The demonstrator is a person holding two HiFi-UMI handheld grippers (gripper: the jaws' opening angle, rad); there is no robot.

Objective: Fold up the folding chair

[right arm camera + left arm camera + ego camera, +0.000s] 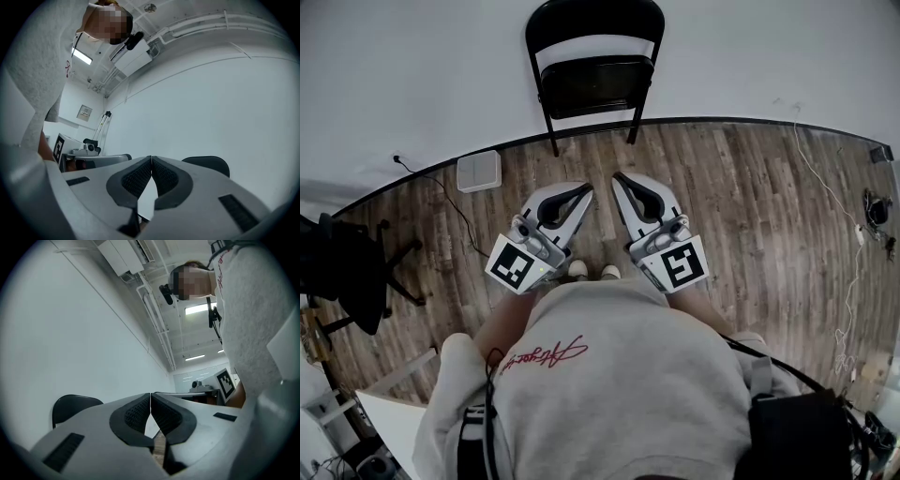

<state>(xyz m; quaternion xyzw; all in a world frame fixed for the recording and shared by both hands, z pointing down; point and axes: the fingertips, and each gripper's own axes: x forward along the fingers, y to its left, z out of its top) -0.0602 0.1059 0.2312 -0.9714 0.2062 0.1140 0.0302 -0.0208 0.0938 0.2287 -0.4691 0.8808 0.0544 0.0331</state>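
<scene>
A black folding chair [594, 67] stands unfolded against the white wall, its seat level and its back facing the wall. My left gripper [584, 190] and my right gripper [619, 179] are held side by side in front of my chest, well short of the chair, tips nearly touching each other. Both are shut with nothing between their pads. In the left gripper view the chair's back [70, 405] peeks over the left jaw beside my left gripper [150, 395]. In the right gripper view the chair's back [208, 164] shows past my right gripper [151, 158].
A wooden floor [741, 197] lies between me and the chair. A white box [478, 171] with a cord sits by the wall at left. A black office chair [347, 272] stands at the far left. Cables [848, 281] trail along the right.
</scene>
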